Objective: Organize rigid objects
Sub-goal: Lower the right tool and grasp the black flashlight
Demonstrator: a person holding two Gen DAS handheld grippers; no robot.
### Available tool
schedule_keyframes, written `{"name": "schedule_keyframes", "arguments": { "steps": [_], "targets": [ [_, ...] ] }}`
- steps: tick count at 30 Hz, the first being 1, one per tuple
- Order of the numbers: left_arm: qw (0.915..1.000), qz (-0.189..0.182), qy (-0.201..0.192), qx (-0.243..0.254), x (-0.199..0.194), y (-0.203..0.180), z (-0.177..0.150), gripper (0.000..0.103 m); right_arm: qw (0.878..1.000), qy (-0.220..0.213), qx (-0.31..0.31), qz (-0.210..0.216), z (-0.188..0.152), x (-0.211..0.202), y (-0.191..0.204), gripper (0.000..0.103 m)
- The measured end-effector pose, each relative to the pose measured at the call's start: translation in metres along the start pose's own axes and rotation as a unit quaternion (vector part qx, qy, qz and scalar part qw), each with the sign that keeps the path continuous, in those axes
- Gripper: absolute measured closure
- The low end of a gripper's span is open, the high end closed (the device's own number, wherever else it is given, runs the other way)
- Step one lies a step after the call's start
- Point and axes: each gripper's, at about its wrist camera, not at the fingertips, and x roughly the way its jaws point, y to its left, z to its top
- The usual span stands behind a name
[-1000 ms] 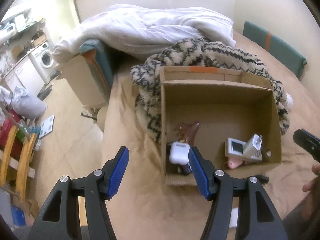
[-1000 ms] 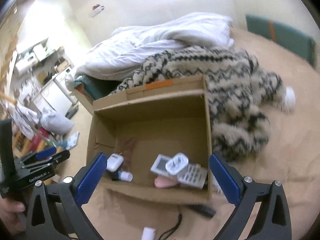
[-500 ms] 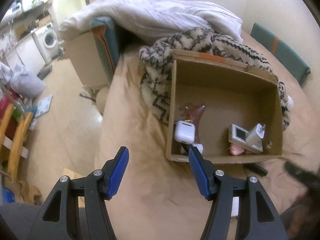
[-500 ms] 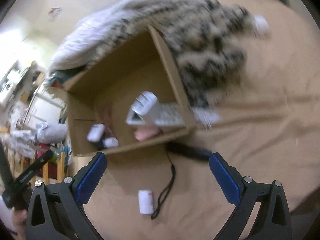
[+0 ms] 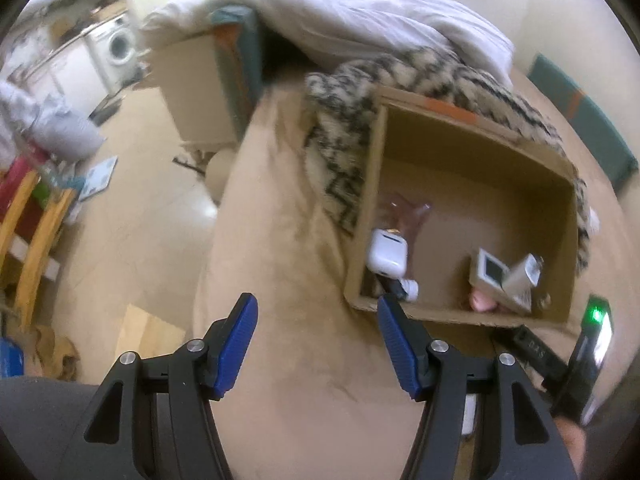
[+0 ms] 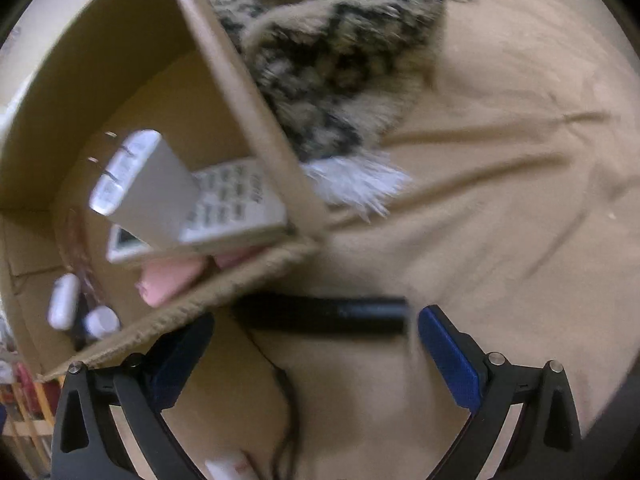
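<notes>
Left wrist view: tan bedspread (image 5: 280, 280) beside pale tiled floor (image 5: 132, 208)

Warm, dim indoor light; glare at the washing machine (image 5: 120, 46). Right wrist view motion-blurred around the cardboard box (image 6: 248, 92). Fisheye bending, dark corners in both views.

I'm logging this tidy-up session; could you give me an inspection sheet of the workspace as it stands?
Surface: tan bedspread, creased.
Job's things: cardboard box holding a white earbud case, remote, white charger and pink item; black stick lying outside by the box.
Clutter: patterned blanket, white duvet.
Grippers: left claw open, empty; right claw open, straddling the stick.
Cables: black cord on the bedspread.
Surroundings: washing machine, cluttered floor.
</notes>
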Motion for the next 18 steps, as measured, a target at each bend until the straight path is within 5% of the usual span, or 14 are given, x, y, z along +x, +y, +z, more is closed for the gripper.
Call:
{"name": "schedule_keyframes", "arguments": {
  "steps": [5,11,18],
  "targets": [
    [0.9984,-0.032,0.024,-0.041,0.001,0.012,0.002,0.044,1.000,-0.017,-0.019,-0.001,-0.010,-0.002,-0.005,0.000],
    [0.9973,-0.051,0.021,-0.049,-0.006,0.012,0.002,0.044,0.996,-0.016,-0.068,-0.059,-0.028,0.001,0.003,0.000],
    [0.9989,-0.031,0.004,-0.035,-0.008,0.009,0.002,0.044,0.986,-0.021,-0.076,-0.149,-0.033,0.021,0.028,0.000]
  ]
}}
